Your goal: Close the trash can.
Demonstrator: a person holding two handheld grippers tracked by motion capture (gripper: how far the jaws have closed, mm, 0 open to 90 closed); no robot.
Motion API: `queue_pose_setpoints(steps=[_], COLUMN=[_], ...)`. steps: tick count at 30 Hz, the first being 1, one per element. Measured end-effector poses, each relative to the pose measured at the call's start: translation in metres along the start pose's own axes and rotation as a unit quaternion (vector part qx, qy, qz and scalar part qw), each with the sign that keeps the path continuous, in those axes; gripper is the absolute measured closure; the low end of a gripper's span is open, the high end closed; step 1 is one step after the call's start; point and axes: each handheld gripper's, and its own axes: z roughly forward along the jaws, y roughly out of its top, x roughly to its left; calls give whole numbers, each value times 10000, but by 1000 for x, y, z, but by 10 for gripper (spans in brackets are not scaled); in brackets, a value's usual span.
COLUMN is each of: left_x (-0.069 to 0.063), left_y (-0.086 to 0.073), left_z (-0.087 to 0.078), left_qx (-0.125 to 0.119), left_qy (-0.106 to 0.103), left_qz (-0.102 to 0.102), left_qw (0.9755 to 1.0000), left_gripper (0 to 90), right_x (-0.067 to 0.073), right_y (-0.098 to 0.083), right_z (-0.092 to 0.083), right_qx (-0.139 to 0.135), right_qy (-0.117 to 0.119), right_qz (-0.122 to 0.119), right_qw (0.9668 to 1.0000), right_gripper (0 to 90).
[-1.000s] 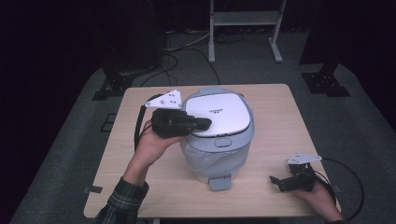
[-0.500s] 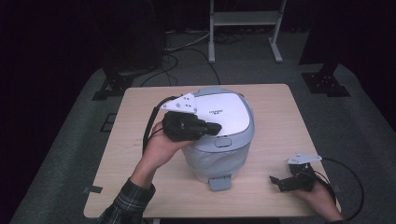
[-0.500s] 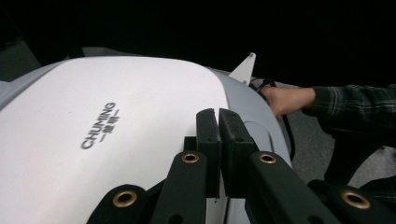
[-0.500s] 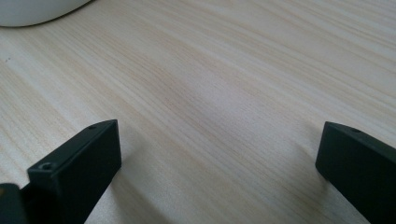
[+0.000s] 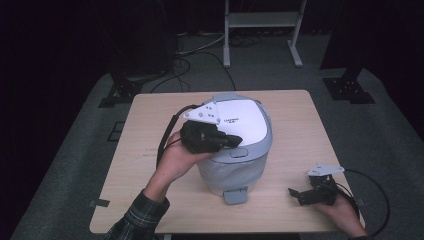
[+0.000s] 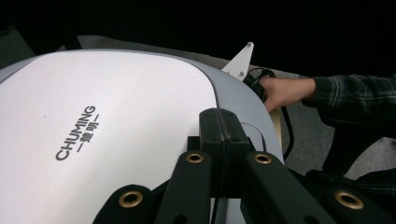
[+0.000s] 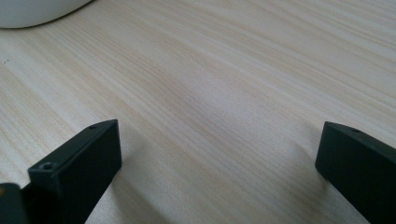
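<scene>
White-lidded grey rice cooker (dark lettering); pale wood table; sleeve seemingly plaid.

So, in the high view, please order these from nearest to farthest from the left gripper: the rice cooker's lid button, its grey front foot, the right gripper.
1. Grey oval lid button, just beside the left gripper.
2. Grey front foot, at the cooker's base, toward the person.
3. Right gripper, near the table's right front corner.

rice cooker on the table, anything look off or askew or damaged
Nothing stands out. The rice cooker stands upright near the middle of the table, lid down and sitting even, no cracks or spills visible. The left gripper, jaws shut, is at the lid's front edge; the right gripper rests open on the table.
</scene>
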Motion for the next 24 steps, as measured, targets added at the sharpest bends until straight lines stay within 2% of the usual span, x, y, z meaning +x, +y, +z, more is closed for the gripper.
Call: queue_pose_setpoints(steps=[1, 2, 5, 6, 9, 14, 20, 24], left_x=[0, 0, 4, 6, 11, 13, 10, 7], left_y=[0, -1, -3, -5, -8, -11, -21, -32], left_z=[0, 0, -3, -5, -12, -27, -50, -63], left_qx=[-9, -80, -220, -271, -410, -459, -544, -568], left_qy=[6, -56, -11, 68, 123, 346, 691, 888], left_qz=[45, -12, -133, -209, -354, -431, -578, -642], left_qw=[10000, 10000, 9997, 9994, 9985, 9974, 9945, 9924], left_gripper=[900, 880, 704, 664, 579, 405, 209, 131], right_x=[0, 0, 0, 0, 0, 0, 0, 0], right_y=[0, 0, 0, 0, 0, 0, 0, 0], right_z=[0, 0, 0, 0, 0, 0, 0, 0], right_qx=[0, 0, 0, 0, 0, 0, 0, 1], right_qy=[0, 1, 1, 2, 1, 1, 1, 1], right_qz=[-1, -1, -1, 1, 0, 0, 0, 1], right_qw=[10000, 10000, 10000, 10000, 10000, 10000, 10000, 10000], right_gripper=[0, 0, 0, 0, 0, 0, 0, 0])
